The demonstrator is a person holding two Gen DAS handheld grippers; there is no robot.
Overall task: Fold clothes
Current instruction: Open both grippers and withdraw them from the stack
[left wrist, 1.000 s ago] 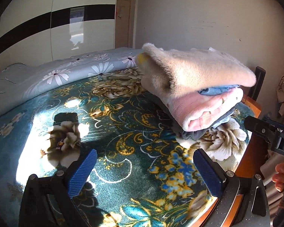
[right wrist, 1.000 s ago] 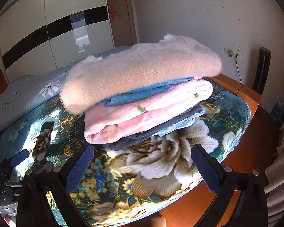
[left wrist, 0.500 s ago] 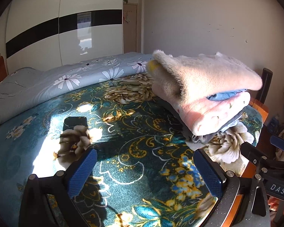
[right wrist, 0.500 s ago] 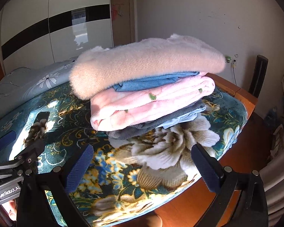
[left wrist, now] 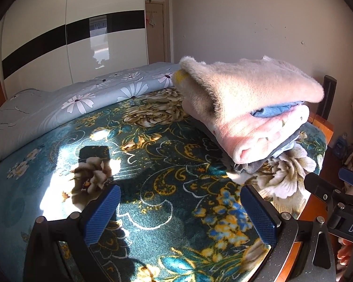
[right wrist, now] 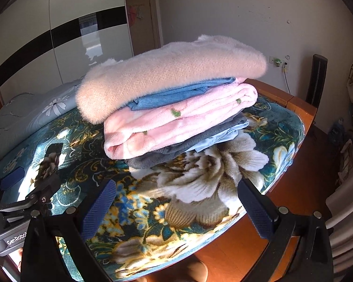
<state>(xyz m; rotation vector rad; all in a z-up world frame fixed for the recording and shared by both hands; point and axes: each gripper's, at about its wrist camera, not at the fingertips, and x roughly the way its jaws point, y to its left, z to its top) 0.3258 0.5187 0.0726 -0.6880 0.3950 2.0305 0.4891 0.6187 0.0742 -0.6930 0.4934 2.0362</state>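
**Folded stack sits on the bed, both grippers empty**

A stack of folded clothes (right wrist: 176, 103) rests on the bed's floral teal blanket (left wrist: 167, 188), near the bed's far corner by the wooden frame (right wrist: 294, 103). From the top down, the stack holds a fuzzy beige garment (right wrist: 171, 70), a blue garment (right wrist: 181, 92), a pink fleece piece with small green marks (right wrist: 176, 122), a dark grey garment (right wrist: 167, 152) and a pale blue one (right wrist: 218, 138) that peeks out at the bottom edge.

The left gripper (left wrist: 180, 213) hovers over the blanket, to the side of the stack, with its jaws wide apart and nothing between them. The right gripper (right wrist: 176, 209) faces the long side of the stack, low over the bed's edge, its jaws likewise apart and empty. Neither gripper touches the clothes.

A grey quilt with white daisies (left wrist: 82, 98) lies along the far side of the bed. Behind it stands a white wardrobe with a black band (left wrist: 70, 37). Sunlight falls in a bright patch on the blanket.
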